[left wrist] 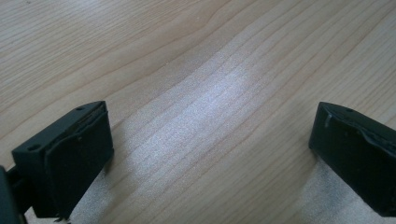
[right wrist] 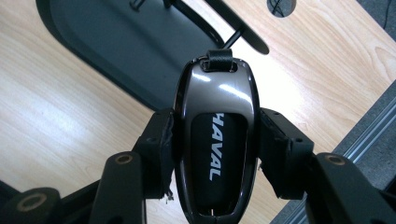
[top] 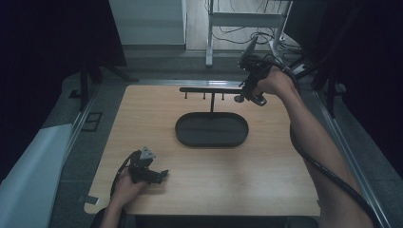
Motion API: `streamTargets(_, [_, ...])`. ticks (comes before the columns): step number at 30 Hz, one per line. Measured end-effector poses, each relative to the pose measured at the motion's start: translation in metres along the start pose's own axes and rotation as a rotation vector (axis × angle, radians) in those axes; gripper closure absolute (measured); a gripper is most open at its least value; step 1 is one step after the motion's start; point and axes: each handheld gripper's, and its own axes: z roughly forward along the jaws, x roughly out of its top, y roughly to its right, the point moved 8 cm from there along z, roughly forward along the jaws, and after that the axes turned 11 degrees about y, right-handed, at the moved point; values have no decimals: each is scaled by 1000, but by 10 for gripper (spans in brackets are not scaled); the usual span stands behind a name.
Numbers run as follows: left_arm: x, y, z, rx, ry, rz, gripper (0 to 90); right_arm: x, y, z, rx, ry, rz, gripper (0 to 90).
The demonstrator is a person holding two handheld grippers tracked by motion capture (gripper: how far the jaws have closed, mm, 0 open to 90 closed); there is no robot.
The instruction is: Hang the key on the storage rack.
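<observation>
While the left gripper (top: 151, 172) rests low on the wooden bench (top: 266, 175), near its front left corner and well apart from the dark oval tray (top: 211, 129), its jaws stand spread wide with bare wood grain between them. The tray sits at the bench's middle, and a black hook stand (top: 211, 90) rises from its far edge. To the right of the stand's crossbar, the right gripper (right wrist: 215, 144) is held raised above the bench. Its jaws pinch a glossy dark key fob (right wrist: 215, 140) marked HAVAL from both sides. The fob's strap loop (right wrist: 219, 58) points toward the crossbar's right end.
</observation>
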Motion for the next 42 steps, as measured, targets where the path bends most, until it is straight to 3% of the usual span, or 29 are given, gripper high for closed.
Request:
streamTargets(9, [0,0,0,0,0,0,0,0,5,9,-24,0,17,484])
streamTargets(22, [0,0,0,0,0,-4,0,-19,25,19,-41,-15,64,484])
streamTargets(31, [0,0,0,-2,-3,1,0,-36,34,38,-39,-35,81,483])
streamTargets(42, [0,0,0,-2,-2,2,0,-45,36,63,-43,-37,72,483])
